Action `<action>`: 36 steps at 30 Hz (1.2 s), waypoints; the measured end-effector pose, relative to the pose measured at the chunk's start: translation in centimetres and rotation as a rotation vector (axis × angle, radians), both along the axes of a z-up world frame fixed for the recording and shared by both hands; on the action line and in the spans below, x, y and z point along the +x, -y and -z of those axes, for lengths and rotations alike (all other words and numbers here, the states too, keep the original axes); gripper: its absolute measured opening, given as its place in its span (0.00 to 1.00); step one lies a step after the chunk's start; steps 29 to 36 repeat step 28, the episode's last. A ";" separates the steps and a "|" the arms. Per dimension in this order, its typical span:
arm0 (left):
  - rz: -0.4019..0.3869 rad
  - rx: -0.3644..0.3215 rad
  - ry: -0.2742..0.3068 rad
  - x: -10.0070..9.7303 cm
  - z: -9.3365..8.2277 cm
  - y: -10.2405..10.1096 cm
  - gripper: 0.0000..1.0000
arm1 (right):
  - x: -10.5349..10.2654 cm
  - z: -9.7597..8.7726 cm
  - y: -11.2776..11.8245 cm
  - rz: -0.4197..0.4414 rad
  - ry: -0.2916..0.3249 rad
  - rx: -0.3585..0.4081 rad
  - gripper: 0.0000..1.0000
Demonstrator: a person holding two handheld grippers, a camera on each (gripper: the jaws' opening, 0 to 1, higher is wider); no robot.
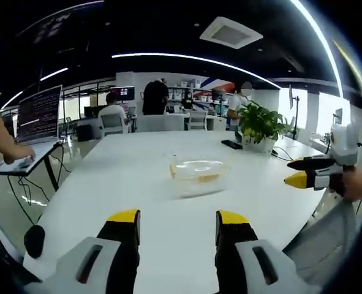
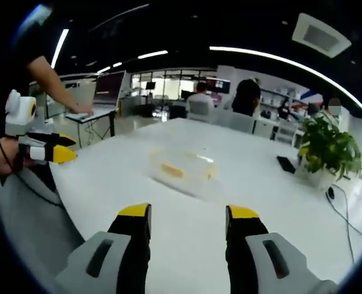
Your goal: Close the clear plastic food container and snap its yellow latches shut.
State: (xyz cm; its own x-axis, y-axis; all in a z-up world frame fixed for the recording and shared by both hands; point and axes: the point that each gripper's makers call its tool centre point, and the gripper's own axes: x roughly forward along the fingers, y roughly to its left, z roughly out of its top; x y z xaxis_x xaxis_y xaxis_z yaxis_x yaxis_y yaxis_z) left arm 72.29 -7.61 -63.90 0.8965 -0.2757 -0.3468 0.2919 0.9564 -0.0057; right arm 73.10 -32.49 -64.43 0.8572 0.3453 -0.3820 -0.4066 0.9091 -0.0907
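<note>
The approach has not yet begun, I judge: both grippers hang short of the clear container (image 1: 197, 176), touching nothing. The left gripper (image 1: 178, 228) has its jaws spread and empty; the right gripper (image 2: 187, 225) likewise. The container sits on the white table (image 1: 107, 184), nearer than the potted plant (image 1: 258, 124). Next, both need to close in on it. It looks shallow and transparent, with yellow at its sides; whether the lid is seated I cannot tell.
</note>
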 end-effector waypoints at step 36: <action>0.017 0.068 0.007 -0.4 0.5 0.3 0.43 | -0.6 0.2 -0.3 -0.021 -0.036 0.098 0.50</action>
